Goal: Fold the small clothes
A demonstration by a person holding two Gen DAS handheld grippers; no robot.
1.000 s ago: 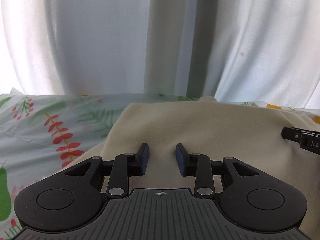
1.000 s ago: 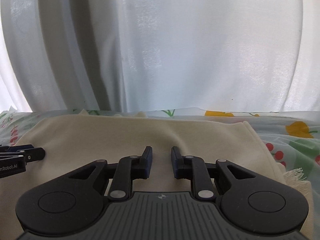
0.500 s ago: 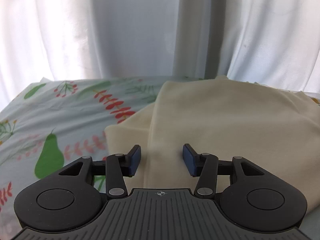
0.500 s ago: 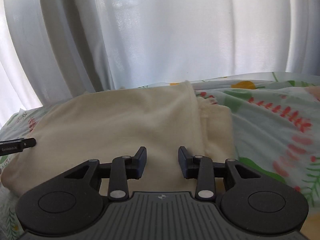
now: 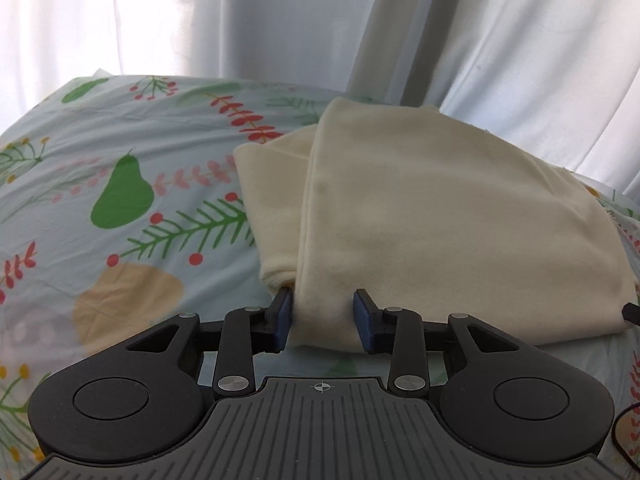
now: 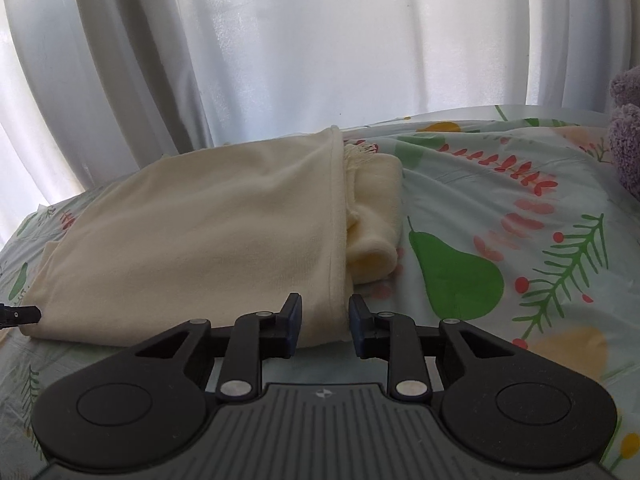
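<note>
We see both the left gripper (image 5: 322, 316) and right gripper (image 6: 325, 320) closing on the folded cream fabric garment's (image 5: 432, 216) corners; contact unclear

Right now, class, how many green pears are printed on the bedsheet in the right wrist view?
1: a green pear on the bedsheet, right of the cream garment. That garment may hide others.

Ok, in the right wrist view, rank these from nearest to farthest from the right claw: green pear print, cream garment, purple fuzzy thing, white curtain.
1. Cream garment: its near corner sits between the right claw's fingers.
2. Green pear print: on the sheet, just right of the claw.
3. Purple fuzzy thing: far right edge.
4. White curtain: behind the bed.
</note>
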